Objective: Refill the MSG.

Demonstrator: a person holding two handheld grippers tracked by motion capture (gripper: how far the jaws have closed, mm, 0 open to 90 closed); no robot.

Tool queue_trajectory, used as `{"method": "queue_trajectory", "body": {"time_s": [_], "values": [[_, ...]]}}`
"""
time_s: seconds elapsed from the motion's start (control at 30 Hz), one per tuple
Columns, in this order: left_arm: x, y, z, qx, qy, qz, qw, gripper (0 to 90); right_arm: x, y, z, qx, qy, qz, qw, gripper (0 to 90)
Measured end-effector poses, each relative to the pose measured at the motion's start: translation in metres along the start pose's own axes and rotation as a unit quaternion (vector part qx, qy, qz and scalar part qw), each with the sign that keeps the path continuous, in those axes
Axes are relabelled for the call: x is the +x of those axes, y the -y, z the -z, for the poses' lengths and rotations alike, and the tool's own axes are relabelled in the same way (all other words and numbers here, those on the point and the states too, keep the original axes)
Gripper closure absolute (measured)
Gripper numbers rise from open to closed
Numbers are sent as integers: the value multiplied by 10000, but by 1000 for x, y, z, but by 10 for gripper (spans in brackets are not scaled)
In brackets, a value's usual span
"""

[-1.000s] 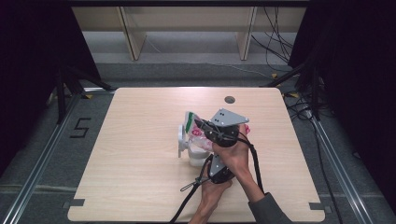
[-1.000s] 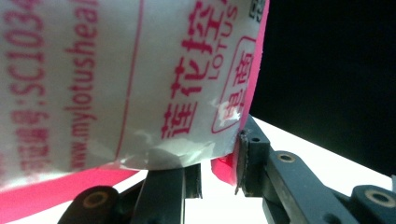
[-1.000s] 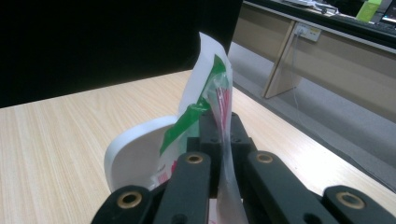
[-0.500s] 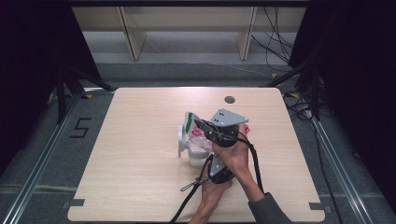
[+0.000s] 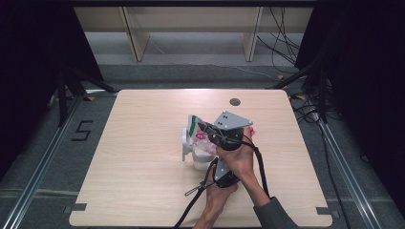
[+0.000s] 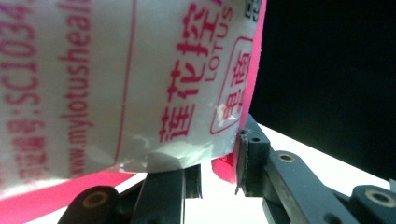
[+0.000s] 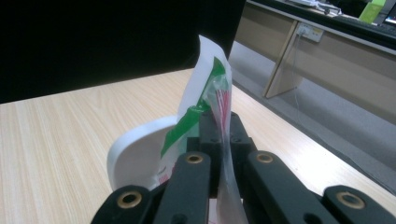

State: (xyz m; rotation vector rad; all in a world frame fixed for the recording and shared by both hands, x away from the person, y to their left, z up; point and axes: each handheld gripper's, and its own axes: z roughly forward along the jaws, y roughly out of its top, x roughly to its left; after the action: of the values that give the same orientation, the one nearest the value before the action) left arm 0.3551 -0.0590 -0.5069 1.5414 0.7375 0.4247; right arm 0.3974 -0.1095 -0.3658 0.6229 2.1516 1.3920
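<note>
Both grippers grip one bag (image 5: 203, 136) over the white cup (image 5: 198, 157) at mid-table. Right gripper (image 7: 219, 135): jaws fully closed, pinching the bag's thin edge. Left gripper (image 6: 219, 175): jaws partly closed, clamping its pink-printed lower edge.

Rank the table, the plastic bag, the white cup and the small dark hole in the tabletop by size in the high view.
1. table
2. plastic bag and white cup: both partly hidden, too close to rank
3. hole
</note>
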Motion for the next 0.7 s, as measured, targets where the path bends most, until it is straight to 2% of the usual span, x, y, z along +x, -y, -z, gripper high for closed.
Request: {"method": "queue_trajectory", "body": {"time_s": [0.07, 0.1, 0.17, 0.27, 0.33, 0.37, 0.4, 0.43, 0.5, 0.57, 0.63, 0.7], "values": [[0, 0, 1, -14, 70, -6, 10000, 743, -1, 1, 0, -23, 16, -38, 10000, 896], [0, -1, 1, -34, 90, -16, 10000, 744, 0, 0, 0, -7, -74, -110, 9999, 896], [0, -1, 0, -41, 77, 24, 10000, 743, 0, -1, 1, -46, -19, 30, 10000, 896], [0, -1, 0, -48, 75, 6, 10000, 743, 1, 0, -1, -62, -36, 46, 10000, 896], [0, -2, 1, -46, 63, 12, 10000, 744, 3, -1, 2, 8, -59, -148, 9999, 896], [0, -2, 1, -30, 63, 16, 10000, 744, 3, -1, 2, -6, -43, -152, 9999, 896], [0, -1, 0, -99, 121, 53, 9999, 743, 3, -1, 2, 14, -49, -137, 9999, 896], [-1, 0, 0, -46, 92, 46, 9999, 743, 1, -1, 1, -3, -3, -9, 10000, 896], [0, 0, 1, 8, 67, 7, 10000, 743, 1, 0, 0, 13, -107, -82, 9999, 896], [0, -1, 0, -51, 87, 18, 9999, 743, 1, 0, 0, -80, 6, 35, 10000, 896], [0, -1, 0, -55, 81, 23, 9999, 744, 2, -1, 1, -10, -69, 17, 10000, 896], [0, -1, 0, -22, 72, 17, 10000, 744, 1, -1, 1, -18, -1, -23, 10000, 896]]}}
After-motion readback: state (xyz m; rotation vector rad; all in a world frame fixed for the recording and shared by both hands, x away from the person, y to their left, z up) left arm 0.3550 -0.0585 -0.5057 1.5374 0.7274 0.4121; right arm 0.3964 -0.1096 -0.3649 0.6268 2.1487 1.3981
